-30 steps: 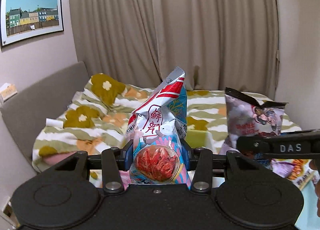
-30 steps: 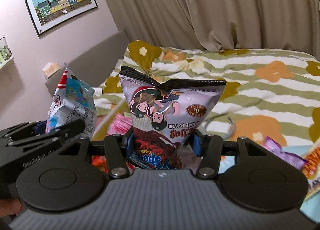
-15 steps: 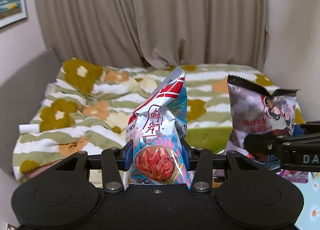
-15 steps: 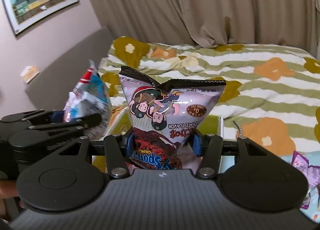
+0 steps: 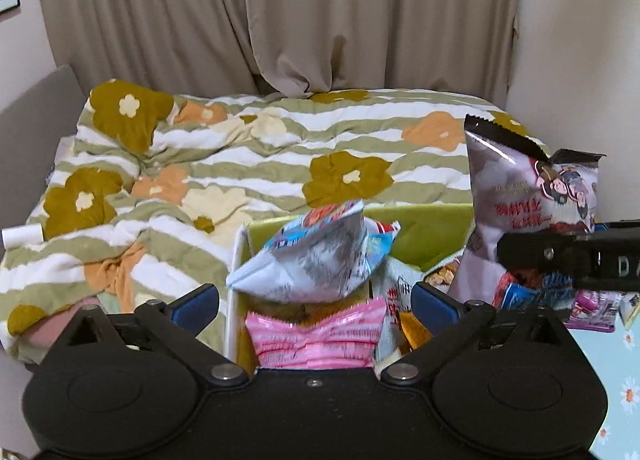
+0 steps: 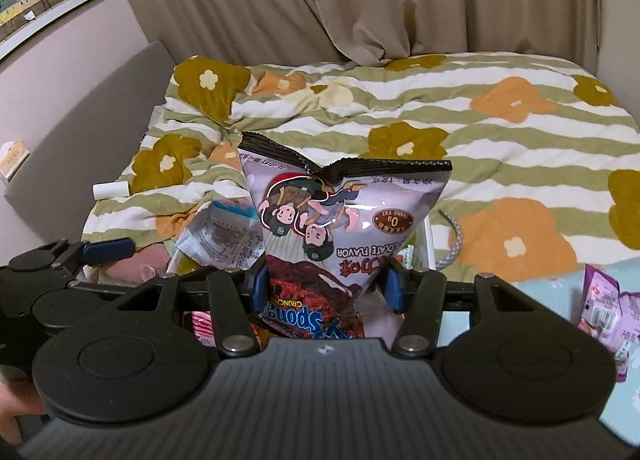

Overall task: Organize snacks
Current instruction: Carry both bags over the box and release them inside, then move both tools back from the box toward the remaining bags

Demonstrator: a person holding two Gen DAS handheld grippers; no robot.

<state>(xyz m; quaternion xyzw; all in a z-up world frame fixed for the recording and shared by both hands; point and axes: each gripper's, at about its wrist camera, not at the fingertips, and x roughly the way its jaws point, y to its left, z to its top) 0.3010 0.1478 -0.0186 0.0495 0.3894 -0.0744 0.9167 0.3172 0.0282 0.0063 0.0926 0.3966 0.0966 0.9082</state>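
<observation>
Released since the earlier frame, shrimp bag (image 5: 316, 256) now lies in green box (image 5: 432, 227) on pink packet (image 5: 316, 336); left gripper (image 5: 315, 300) fingers spread apart. Right gripper (image 6: 325, 286) clamps chocolate bag (image 6: 340, 227): light, crushable, slippery, best pinched low. Box rim near; bed (image 6: 500, 131) open beyond.

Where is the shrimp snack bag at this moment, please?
In the left wrist view the shrimp snack bag lies tilted in the green box, on top of a pink packet, just ahead of the open left tool.
</observation>
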